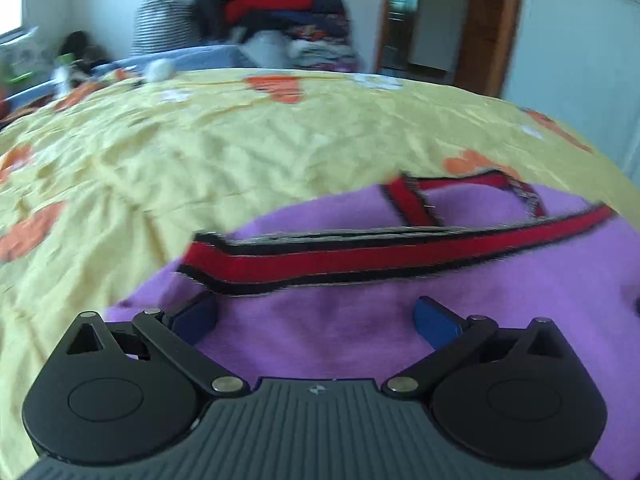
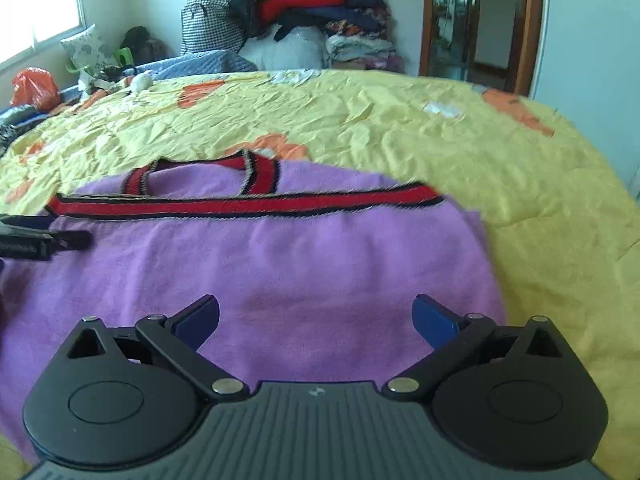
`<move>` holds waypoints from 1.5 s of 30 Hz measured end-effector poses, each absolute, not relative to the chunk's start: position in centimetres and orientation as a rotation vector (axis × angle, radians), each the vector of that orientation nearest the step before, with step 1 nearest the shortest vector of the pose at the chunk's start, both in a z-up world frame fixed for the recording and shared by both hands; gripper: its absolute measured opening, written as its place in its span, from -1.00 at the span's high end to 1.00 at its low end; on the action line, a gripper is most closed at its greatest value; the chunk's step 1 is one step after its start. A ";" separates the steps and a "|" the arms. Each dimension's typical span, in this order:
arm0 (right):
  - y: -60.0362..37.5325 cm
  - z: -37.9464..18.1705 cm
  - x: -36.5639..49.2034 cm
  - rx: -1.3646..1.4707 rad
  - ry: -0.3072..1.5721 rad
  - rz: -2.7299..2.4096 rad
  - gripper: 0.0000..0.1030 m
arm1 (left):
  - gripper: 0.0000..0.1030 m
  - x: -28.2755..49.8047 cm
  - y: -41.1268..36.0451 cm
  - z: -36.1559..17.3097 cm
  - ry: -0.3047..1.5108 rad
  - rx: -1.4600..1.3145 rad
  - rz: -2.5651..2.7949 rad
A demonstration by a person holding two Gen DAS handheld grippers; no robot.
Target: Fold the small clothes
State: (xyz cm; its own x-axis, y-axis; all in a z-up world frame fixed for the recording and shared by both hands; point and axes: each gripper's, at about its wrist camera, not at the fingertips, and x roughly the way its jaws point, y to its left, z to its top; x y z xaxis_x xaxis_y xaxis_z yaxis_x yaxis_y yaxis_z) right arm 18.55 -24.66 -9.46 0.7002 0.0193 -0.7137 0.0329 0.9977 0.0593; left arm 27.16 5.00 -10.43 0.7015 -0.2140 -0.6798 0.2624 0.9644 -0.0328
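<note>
A small purple knit garment (image 2: 288, 264) with red and black trim (image 2: 248, 205) lies folded on the yellow bedsheet (image 2: 400, 132). My right gripper (image 2: 316, 318) hovers open over its near half, nothing between the blue fingers (image 2: 434, 322). In the left wrist view the same purple garment (image 1: 360, 320) sits under my open left gripper (image 1: 316, 318), whose left finger (image 1: 196, 316) is near the trim end (image 1: 208, 256). The left gripper's tip (image 2: 36, 236) shows at the left edge of the right wrist view, over the garment's left side.
The bed carries orange flower prints (image 2: 280, 146). Behind it stands a pile of clothes and bags (image 2: 304, 12) against the wall. A wooden-framed doorway (image 2: 480, 20) is at the back right, and an orange bag (image 2: 34, 88) and window at the far left.
</note>
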 end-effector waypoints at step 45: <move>-29.1 -8.7 12.6 0.062 0.852 -0.028 -1.00 | -0.99 16.6 7.8 -8.2 0.846 0.024 -0.106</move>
State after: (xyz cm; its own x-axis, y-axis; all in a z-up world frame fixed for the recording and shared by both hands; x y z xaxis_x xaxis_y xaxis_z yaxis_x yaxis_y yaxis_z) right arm 12.55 -29.13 -8.74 0.6582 0.0001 -0.7529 0.0495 0.9978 0.0433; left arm 16.57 7.75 -8.19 0.6579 -0.0841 -0.7484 0.1031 0.9944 -0.0211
